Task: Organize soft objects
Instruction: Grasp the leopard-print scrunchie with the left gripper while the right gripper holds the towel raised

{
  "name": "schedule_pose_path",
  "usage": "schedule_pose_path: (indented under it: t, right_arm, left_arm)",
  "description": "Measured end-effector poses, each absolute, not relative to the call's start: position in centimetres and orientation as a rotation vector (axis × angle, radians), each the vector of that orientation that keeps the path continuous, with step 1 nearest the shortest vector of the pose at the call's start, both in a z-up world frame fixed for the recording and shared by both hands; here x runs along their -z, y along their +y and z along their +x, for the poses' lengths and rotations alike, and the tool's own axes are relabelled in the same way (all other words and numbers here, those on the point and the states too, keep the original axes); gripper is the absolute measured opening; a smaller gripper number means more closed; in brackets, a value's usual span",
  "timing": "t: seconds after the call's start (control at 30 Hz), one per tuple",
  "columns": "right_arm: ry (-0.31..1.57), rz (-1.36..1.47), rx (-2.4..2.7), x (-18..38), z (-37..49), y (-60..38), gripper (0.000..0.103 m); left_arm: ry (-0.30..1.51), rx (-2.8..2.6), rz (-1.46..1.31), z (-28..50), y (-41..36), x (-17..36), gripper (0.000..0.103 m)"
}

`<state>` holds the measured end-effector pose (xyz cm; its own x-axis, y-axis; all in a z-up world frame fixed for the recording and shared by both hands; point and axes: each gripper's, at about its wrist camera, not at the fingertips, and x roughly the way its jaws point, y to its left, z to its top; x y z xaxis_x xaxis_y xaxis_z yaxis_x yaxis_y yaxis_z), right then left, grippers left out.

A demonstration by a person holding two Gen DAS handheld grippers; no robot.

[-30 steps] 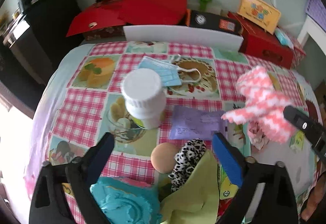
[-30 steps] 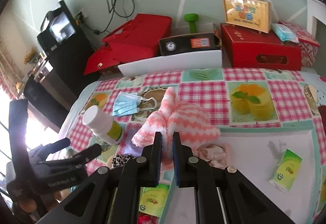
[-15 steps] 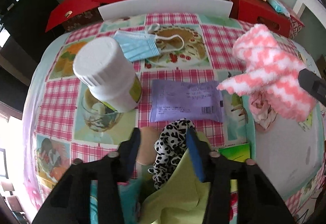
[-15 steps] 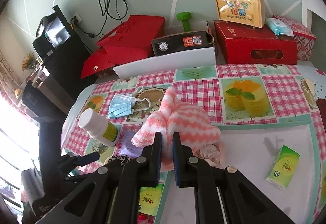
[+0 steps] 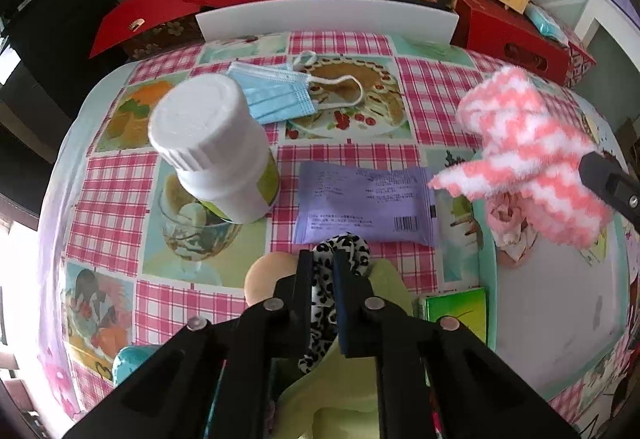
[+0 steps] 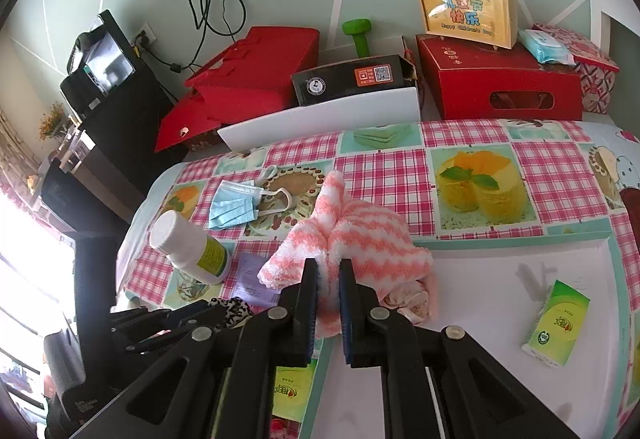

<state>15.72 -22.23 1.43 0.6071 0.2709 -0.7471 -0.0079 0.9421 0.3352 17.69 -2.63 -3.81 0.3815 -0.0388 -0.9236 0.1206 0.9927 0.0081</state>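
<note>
A leopard-print scrunchie (image 5: 349,245) lies near the table's front edge on a yellow-green cloth (image 5: 344,399). My left gripper (image 5: 322,259) points steeply down, its jaws closing, and the pads pinch the scrunchie's band. A fluffy pink-and-white striped cloth (image 6: 360,239) hangs above the tablecloth with my right gripper (image 6: 328,267) shut on it. The same cloth (image 5: 520,143) shows at the right of the left wrist view. In the right wrist view the scrunchie (image 6: 232,305) peeks out beside the left gripper (image 6: 172,319).
A white pill bottle (image 5: 216,143), a blue face mask (image 5: 276,95) and a purple packet (image 5: 364,207) lie on the checked tablecloth. A beige puff (image 5: 262,275) sits by the scrunchie. The white tray (image 6: 500,299) holds a green packet (image 6: 556,323) and a pink floral piece (image 6: 408,299).
My left gripper has come down over the scrunchie and its jaws have gone from wide apart to pinching it. The right gripper with the striped cloth has stayed where it was.
</note>
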Motion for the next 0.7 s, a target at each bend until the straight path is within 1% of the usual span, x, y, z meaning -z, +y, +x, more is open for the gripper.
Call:
schedule_pose_path:
  t: [0.23,0.47,0.63,0.7]
  right_arm:
    - [0.901,0.312,-0.165,-1.8,15.6,-22.2,0.011]
    - [0.901,0.313,-0.165,-1.7,15.6,-22.2,0.011]
    - [0.9,0.314,-0.167,-1.7,15.5,-22.2,0.011]
    - [0.9,0.314,-0.168,-1.7,15.5,-22.2,0.011]
  left_arm:
    - [1.139,0.094,0.053,17.4,-2.3,2.7,0.007]
    - [1.195,0.14,-0.043,17.7,-2.1,3.5,0.007]
    - [1.203,0.12,-0.04,18.0,-2.1,4.1,0.014]
    - [1.209,0.11,-0.034,18.1,-2.1,4.3,0.02]
